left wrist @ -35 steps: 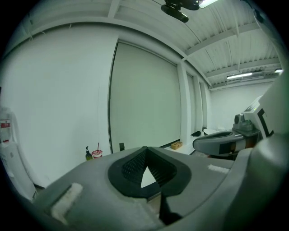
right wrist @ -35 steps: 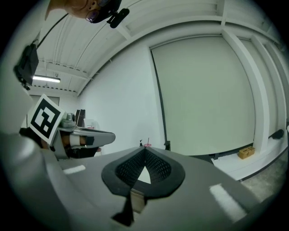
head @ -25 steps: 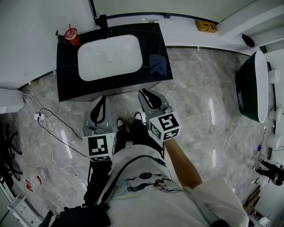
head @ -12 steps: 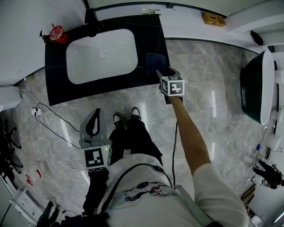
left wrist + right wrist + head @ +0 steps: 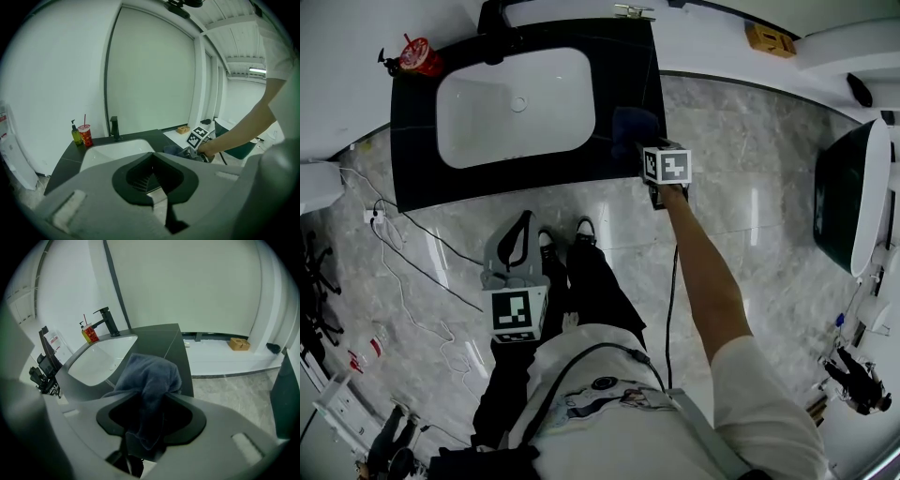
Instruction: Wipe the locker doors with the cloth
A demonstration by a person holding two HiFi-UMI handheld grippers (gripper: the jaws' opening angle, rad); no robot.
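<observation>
- The right gripper (image 5: 146, 439) reaches forward to the counter's (image 5: 630, 70) right front corner; its jaws are closing, with the cloth (image 5: 151, 376) between them, though they do not look clamped on it.
- The cloth is dark blue, bunched on the counter just right of the sink (image 5: 514, 105).
- The left gripper (image 5: 153, 180) hangs low by the person's legs, jaws together and empty.
- A faucet (image 5: 108, 319) stands behind the sink, with a red cup (image 5: 421, 58) at the back left corner.
</observation>
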